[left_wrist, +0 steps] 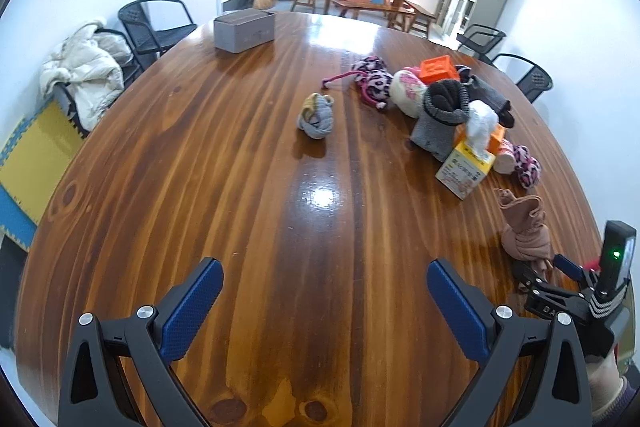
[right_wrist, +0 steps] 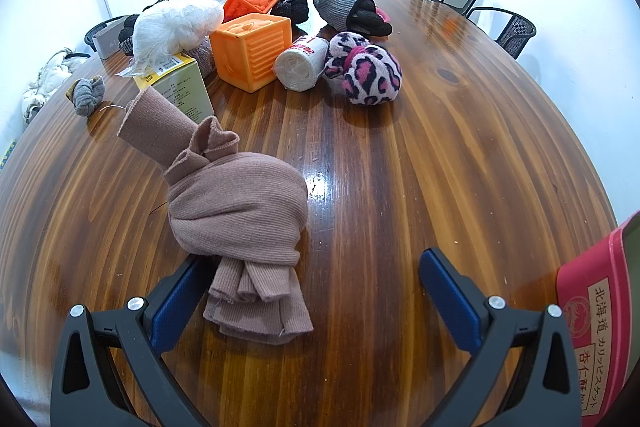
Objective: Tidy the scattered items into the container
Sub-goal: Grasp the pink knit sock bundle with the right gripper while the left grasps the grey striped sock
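Scattered items are lying on the glossy brown wooden table (right_wrist: 460, 163), and nearest of them the knotted dusty-pink ribbed sock bundle (right_wrist: 240, 211) is sitting just ahead of the right gripper (right_wrist: 316, 291); its loose folded end is reaching in between the jaws, close beside the left blue pad, though whether it is touching is unclear; those jaws are standing wide open and gripping nothing; a pink printed packet (right_wrist: 600, 311) is showing at the right edge. The left gripper (left_wrist: 324, 307) is hovering over bare table, its jaws likewise spread wide and holding nothing; a small grey and yellow sock ball (left_wrist: 316, 117) is lying alone, well ahead of it. Beyond the pink bundle, a yellow-green printed carton (right_wrist: 182, 83) is carrying a crumpled white plastic bag (right_wrist: 172, 27); beside it an orange ribbed plastic cube (right_wrist: 250, 53) is standing, with a white plastic-bag roll (right_wrist: 300, 65) leaning against it and a pink leopard-print fleece sock ball (right_wrist: 366, 73) just right of the roll. Farther back, a second orange cube (right_wrist: 250, 1), a black fuzzy sock (right_wrist: 292, 5) and a grey knit sock with a black lining (right_wrist: 346, 11) are clustering together. The grey rectangular container (left_wrist: 244, 29) is standing at the far side of the table, well apart from the pile.
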Demonstrator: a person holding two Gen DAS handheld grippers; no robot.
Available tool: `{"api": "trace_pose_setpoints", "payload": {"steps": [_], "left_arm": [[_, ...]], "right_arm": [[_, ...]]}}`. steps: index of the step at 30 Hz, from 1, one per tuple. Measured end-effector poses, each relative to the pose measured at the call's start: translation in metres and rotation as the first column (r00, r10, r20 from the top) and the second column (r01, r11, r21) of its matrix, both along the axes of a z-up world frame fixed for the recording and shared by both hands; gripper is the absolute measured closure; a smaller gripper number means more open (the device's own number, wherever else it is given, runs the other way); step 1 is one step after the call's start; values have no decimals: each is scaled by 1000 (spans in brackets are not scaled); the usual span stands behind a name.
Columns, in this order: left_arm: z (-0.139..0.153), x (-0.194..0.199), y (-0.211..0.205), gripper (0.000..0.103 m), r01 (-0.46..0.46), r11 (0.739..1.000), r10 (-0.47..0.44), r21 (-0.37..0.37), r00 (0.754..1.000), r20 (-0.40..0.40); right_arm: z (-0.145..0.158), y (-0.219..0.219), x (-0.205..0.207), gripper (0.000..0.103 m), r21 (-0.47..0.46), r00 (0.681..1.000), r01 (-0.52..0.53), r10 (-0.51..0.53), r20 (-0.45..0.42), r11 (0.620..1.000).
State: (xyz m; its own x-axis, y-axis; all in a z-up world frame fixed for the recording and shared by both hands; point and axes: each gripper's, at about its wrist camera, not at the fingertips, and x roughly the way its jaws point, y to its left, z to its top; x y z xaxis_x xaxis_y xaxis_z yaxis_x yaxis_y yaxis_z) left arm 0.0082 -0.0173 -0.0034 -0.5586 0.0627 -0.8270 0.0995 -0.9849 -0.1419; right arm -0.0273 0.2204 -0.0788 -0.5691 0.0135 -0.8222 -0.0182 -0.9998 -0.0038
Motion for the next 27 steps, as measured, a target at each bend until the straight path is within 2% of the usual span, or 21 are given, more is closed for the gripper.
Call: {"api": "trace_pose_setpoints", "payload": {"steps": [3,5,8,11,13,21,27], "left_arm": [[-2,-2,-2,0,-38,998,38,-41,999,3],[-2,0,-5,0,-38,998,35,-55,998,-47],[-2,-3,-10,0,-26,1000,26,-11,999,-20],[-3,-11,-12,0,-2,1000,4,-30,998,56],[-5,-16,-12,0,12,999,-10,-44,998,65],[0,-39,-23,0,66,993,-65,-98,998,15],[-4,-72,-32,0,87,991,-89,-102,996,-17]], "right_arm": [[2,-2,0,0,1,1000,-14,14,0,1000],[1,-5,-1,0,-1,1000,-26,26,0,1000],[1,-6,2,0,3,1000,-24,24,0,1000],[3,-2,-11,0,-1,1000,-24,24,11,1000],[3,-1,-14,0,-1,999,-29,29,24,1000],[4,-4,-22,0,-5,994,-13,13,112,1000],[6,-4,-10,0,-5,996,-25,25,90,1000]]}}
